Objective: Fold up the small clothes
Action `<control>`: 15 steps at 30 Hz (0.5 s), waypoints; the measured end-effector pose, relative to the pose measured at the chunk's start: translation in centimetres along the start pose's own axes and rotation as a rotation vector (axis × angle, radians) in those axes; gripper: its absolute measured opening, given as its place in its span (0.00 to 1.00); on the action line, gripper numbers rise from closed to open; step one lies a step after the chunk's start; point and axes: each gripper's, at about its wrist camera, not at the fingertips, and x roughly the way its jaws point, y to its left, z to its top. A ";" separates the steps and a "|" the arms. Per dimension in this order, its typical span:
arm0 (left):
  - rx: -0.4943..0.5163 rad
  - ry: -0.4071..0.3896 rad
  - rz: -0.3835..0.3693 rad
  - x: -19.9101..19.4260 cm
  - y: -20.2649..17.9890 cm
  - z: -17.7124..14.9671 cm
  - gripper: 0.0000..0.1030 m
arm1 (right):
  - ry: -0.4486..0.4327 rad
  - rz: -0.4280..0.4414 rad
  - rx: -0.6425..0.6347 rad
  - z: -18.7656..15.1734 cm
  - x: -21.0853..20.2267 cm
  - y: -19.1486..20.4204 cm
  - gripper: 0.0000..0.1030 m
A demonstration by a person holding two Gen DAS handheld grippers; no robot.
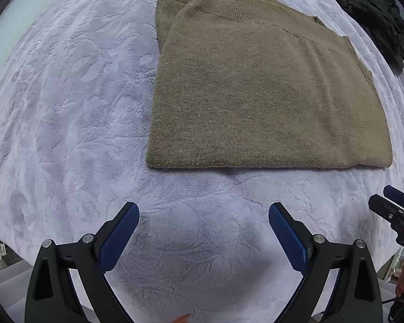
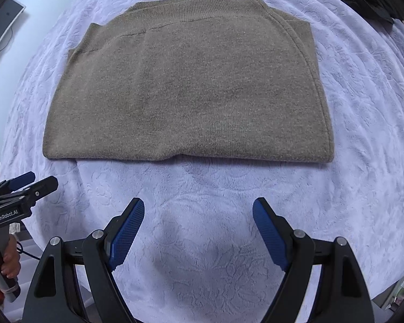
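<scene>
A brown knitted sweater (image 2: 185, 86) lies folded into a neat rectangle on a pale lilac embossed blanket (image 2: 363, 134) that covers the whole surface. Its ribbed collar points away from the cameras and its folded bottom edge faces them. The sleeves appear tucked in at both sides.

2 handheld claws hover above the bare blanket just in front of that near edge, both aimed steeply downward. The left claw (image 1: 203, 232) stands wide, its blue pads (image 1: 118, 238) well apart with nothing between them. The right claw (image 2: 198, 231) is also wide and empty. Neither touches the sweater. From the right wrist view, the left claw shows at the left edge, with a person's hand (image 2: 2, 263) wrapped around its handle.

Judging from the layout, the fold looks nearly complete; 1 more fold, bottom edge toward the collar, may remain.

What could go wrong: the knit is thick and layered, so a claw closing on the near edge might pinch only the top layer and pull the stack open. Uneven lifting by the 2 claws could skew the rectangle or drag a tucked sleeve out. The plush blanket might bunch up into the pads along with the sweater.

A dark garment (image 1: 374, 13) lies crumpled at the far right, well apart from the sweater.
</scene>
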 end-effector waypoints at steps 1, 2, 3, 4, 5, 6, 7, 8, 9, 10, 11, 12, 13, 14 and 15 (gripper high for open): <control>-0.015 0.010 -0.002 0.5 0.0 0.1 0.94 | 0.003 0.000 -0.002 -0.1 0.1 0.0 0.83; -0.035 0.015 0.003 0.9 0.1 0.2 0.94 | 0.006 0.001 -0.001 -0.2 0.2 0.1 0.83; -0.052 0.014 0.020 1.1 0.2 0.2 0.94 | 0.010 0.002 0.000 -0.3 0.3 0.1 0.83; -0.063 0.013 0.040 1.3 0.3 0.2 0.94 | 0.014 0.005 0.002 -0.3 0.4 0.1 0.83; -0.076 0.016 0.065 1.6 0.4 0.2 0.94 | 0.016 0.007 0.004 -0.3 0.4 0.1 0.83; -0.084 0.021 0.071 1.8 0.5 0.3 0.94 | 0.016 0.011 0.006 -0.3 0.4 0.2 0.83; -0.090 0.025 0.067 2.0 0.7 0.4 0.94 | 0.015 0.016 0.008 -0.2 0.5 0.2 0.83; -0.100 0.031 0.054 2.2 0.9 0.5 0.94 | 0.016 0.021 0.009 -0.2 0.5 0.3 0.83; -0.106 0.034 0.043 2.3 0.9 0.5 0.94 | 0.015 0.026 0.009 -0.1 0.6 0.4 0.83; -0.110 0.037 0.017 2.5 1.0 0.7 0.94 | 0.014 0.031 0.009 0.0 0.6 0.5 0.83; -0.112 0.041 -0.017 2.6 1.5 0.7 0.94 | 0.013 0.037 0.011 0.1 0.7 0.6 0.83; -0.117 0.041 -0.047 2.7 2.0 0.8 0.94 | 0.013 0.043 0.013 0.2 0.7 0.7 0.83; -0.128 0.036 -0.078 2.6 2.3 0.9 0.94 | 0.013 0.046 0.015 0.4 0.8 0.8 0.83; -0.141 0.026 -0.117 2.5 2.6 1.0 0.94 | 0.014 0.049 0.016 0.6 0.9 1.0 0.83; -0.148 0.019 -0.140 2.4 2.8 1.2 0.94 | 0.017 0.055 0.018 0.8 1.1 1.2 0.83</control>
